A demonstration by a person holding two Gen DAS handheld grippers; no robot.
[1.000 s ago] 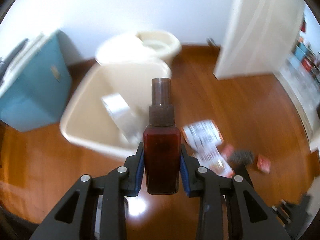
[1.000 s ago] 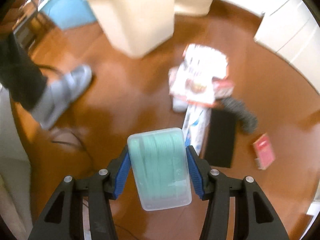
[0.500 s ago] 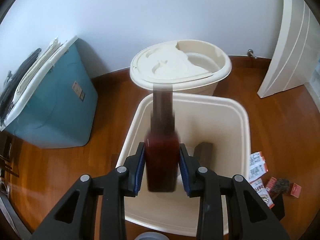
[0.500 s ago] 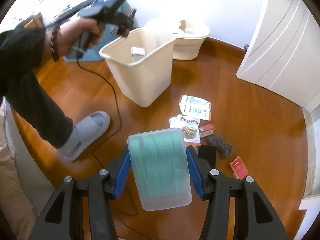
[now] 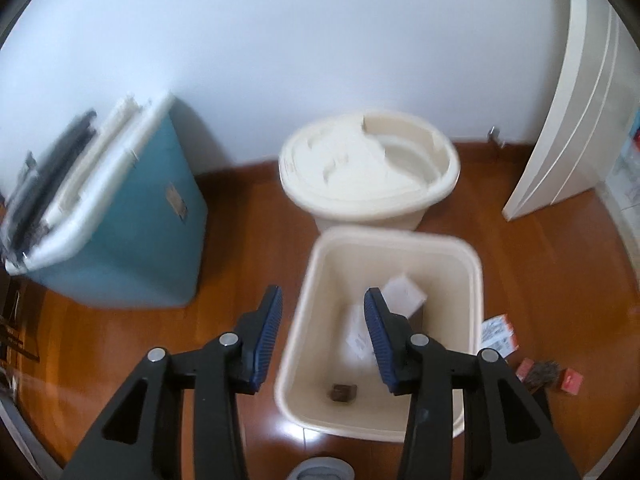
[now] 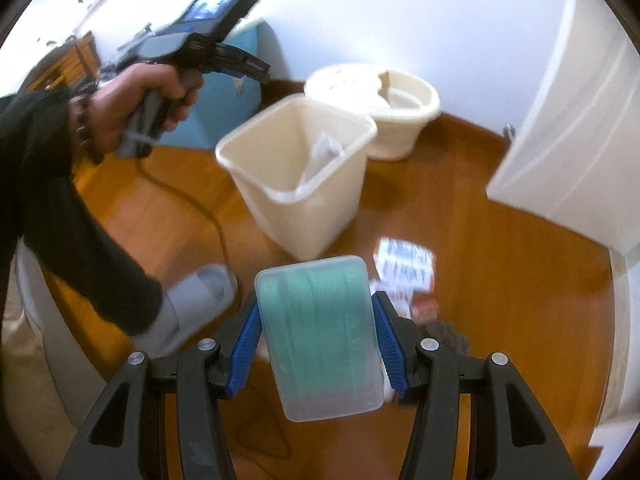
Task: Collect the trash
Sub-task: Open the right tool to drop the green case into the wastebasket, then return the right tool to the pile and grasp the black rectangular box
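Left tongs (image 5: 323,334), jaws just opened and empty, above the bin (image 5: 394,240); right tongs (image 6: 316,340) clamped on a clear box (image 6: 320,332) of green items, beside the bin. Box likely light, rigid, slippery; grip its long sides

Glossy wooden floor (image 5: 240,208), white wall (image 5: 280,40), teal box (image 5: 132,232)

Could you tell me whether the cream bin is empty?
Not empty: the cream bin holds white packets and a small brown piece.
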